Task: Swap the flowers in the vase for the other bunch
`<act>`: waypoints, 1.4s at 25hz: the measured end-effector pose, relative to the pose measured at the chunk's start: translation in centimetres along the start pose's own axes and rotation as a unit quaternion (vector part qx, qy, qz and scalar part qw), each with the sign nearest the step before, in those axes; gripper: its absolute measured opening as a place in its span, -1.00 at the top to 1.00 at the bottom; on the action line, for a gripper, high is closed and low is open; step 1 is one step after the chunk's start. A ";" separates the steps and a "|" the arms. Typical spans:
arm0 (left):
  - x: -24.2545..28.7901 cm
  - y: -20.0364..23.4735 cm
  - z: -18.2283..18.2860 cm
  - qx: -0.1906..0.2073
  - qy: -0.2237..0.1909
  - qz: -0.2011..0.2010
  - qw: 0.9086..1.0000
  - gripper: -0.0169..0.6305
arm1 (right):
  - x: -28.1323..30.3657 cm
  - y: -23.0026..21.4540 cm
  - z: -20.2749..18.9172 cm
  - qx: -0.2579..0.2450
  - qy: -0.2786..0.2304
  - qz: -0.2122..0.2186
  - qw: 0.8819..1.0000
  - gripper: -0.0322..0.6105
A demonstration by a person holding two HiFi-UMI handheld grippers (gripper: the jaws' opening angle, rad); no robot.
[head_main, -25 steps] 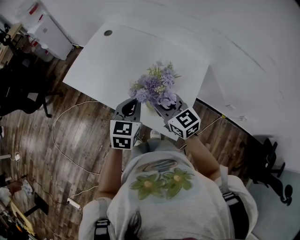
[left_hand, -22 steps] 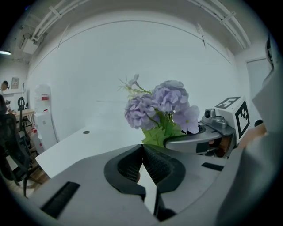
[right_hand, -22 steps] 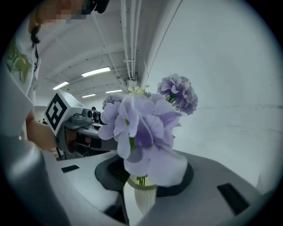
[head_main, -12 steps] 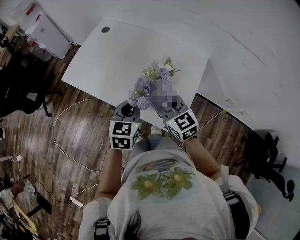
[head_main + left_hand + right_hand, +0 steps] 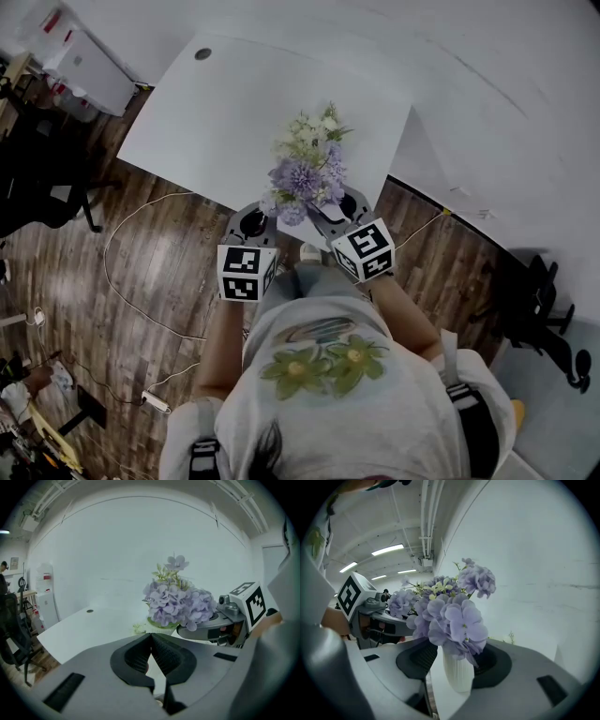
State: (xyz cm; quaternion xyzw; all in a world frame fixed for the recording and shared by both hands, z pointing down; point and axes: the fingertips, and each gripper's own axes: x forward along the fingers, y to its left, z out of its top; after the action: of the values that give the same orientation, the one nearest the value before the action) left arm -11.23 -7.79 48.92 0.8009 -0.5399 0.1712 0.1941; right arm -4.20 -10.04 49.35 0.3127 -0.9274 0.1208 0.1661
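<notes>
1. A second ago the right gripper (image 5: 458, 656) had its jaws closer round the white ribbed vase (image 5: 459, 679). They have just been opening and now stand spread, with the vase upright between them and the left pad (image 5: 423, 654) just clear of its wall.
2. The purple flowers (image 5: 305, 173) are in the vase, which stands on the white desk (image 5: 216, 122) near its near edge, much where it was before.
3. The person holds both grippers out in front at that near edge, pointing away and a little downward, with the marker cubes facing up.
4. The left gripper (image 5: 151, 644) is just left of the bunch, with its jaws pressed together on nothing.
5. From the head view the blooms hide the vase. In the right gripper view petals cover most of the right pad, so I cannot tell whether it touches the vase.
</notes>
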 end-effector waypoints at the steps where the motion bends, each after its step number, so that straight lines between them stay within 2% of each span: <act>1: -0.1 -0.2 -0.2 -0.001 0.000 -0.001 1.000 0.89 | -0.1 0.0 -0.3 0.002 0.003 -0.001 1.000 0.29; 8: -0.4 -1.9 -1.3 -0.002 0.006 -0.015 1.000 0.89 | -0.8 0.2 -2.6 0.028 0.032 -0.002 0.999 0.29; 13: -0.2 -3.0 -1.7 -0.004 0.006 -0.023 1.000 0.89 | -1.4 0.6 -3.0 0.030 0.027 -0.001 0.999 0.31; 16: -0.1 -3.1 -1.6 -0.006 0.001 -0.026 1.000 0.89 | -1.6 0.9 -2.7 0.033 0.018 0.005 0.999 0.55; 20: -0.1 -3.5 -1.5 -0.008 -0.002 -0.030 1.000 0.89 | -1.9 1.6 -2.4 0.035 0.006 0.031 0.999 0.71; 26: -0.1 -4.1 -1.3 -0.008 -0.008 -0.041 0.999 0.89 | -2.2 2.8 -1.7 0.006 -0.001 0.045 0.999 0.76; 35: 0.1 -4.7 -1.3 -0.002 -0.007 -0.054 0.998 0.89 | -2.4 3.4 -1.2 0.005 -0.008 0.053 0.999 0.77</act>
State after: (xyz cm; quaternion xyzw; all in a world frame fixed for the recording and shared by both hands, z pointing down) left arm -6.94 -5.64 49.47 0.8300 -0.4973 0.1536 0.2004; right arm -4.23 -5.73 49.10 0.2654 -0.9432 0.1315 0.1508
